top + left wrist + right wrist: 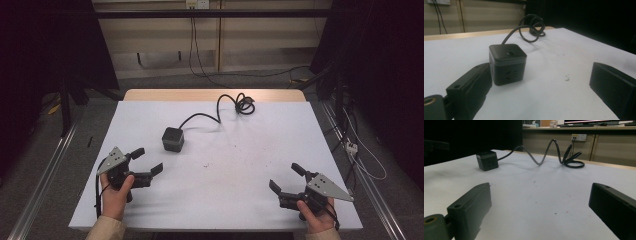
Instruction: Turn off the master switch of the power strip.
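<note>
A black cube-shaped power strip (173,139) stands on the white table (240,160), left of centre; its black cable (220,111) curls to a coil (244,105) at the far edge. My left gripper (147,161) rests open near the front left, a short way from the cube, jaws apart with nothing between them. In the left gripper view the cube (507,63) stands just beyond the left jaw. My right gripper (286,177) is open at the front right, empty. The right gripper view shows the cube (487,160) far off and the looping cable (554,152).
A wooden strip (214,95) borders the table's far side. Metal rails (45,175) run along both sides on the floor, and loose cables (360,150) lie to the right. A wall with sockets (196,4) stands behind.
</note>
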Demonstrator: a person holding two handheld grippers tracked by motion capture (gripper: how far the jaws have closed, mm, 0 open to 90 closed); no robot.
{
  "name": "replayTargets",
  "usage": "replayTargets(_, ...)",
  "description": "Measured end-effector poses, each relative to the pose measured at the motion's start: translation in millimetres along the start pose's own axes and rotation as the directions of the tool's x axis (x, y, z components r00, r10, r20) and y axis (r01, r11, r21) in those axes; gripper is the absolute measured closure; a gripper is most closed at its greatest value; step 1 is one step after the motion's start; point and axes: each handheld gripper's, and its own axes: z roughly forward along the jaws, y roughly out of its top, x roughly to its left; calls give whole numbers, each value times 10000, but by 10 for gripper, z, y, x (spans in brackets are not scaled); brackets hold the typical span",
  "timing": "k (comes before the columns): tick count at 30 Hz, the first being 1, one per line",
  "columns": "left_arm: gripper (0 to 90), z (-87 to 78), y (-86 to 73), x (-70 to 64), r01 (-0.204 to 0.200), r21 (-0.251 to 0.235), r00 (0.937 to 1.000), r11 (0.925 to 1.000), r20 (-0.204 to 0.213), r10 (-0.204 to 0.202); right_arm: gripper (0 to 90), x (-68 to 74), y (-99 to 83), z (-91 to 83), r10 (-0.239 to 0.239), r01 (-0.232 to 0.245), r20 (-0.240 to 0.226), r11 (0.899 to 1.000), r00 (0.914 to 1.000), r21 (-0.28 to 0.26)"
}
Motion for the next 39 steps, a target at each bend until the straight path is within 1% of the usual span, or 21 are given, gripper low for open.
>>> replayTargets(1, 40, 9, 2, 7, 8, 17, 10000, 10000, 17, -8, 40, 0, 0, 0, 0, 0, 0, 10000, 10000, 0)
replayTargets(2, 40, 16, 3, 13, -4, 62, 10000, 10000, 10, 4, 40, -5, -1, -2, -104, 104, -21, 9999, 9999, 29)
replayTargets(3, 39, 25, 5, 14, 14, 91, 10000, 10000, -53, -13, 40, -3, -1, -2, -118, 118, -27, 9999, 9999, 30)
replayTargets(6, 39, 69, 12, 26, -70, 251, 9999, 9997, -100, 72, 40, 0, 1, -1, -184, 184, -3, 9998, 9998, 3)
replayTargets(12, 39, 123, 20, 43, -152, 376, 9997, 9992, -182, 159, 40, 0, 2, -4, -164, 164, -14, 9999, 9999, 0)
replayTargets(21, 39, 205, 50, 79, -74, 396, 9996, 9992, -255, 84, 42, 3, 3, -1, -208, 209, -82, 9998, 9997, 12)
replayTargets(31, 39, 283, 79, 131, -37, 491, 9987, 9988, -506, 62, 42, 1, 6, -4, -212, 212, -80, 9998, 9997, -44)
replayTargets(34, 39, 313, 90, 148, 139, 503, 9989, 9986, -464, -116, 42, 3, 9, -5, -237, 237, -109, 9997, 9997, -68)
replayTargets(37, 39, 341, 109, 148, -61, 598, 9987, 9982, -509, 91, 42, 3, 9, -5, -246, 245, -125, 9997, 9996, -85)
replayTargets(39, 39, 360, 116, 150, -66, 595, 9987, 9982, -509, 96, 42, 1, 10, -6, -246, 245, -117, 9997, 9996, -87)
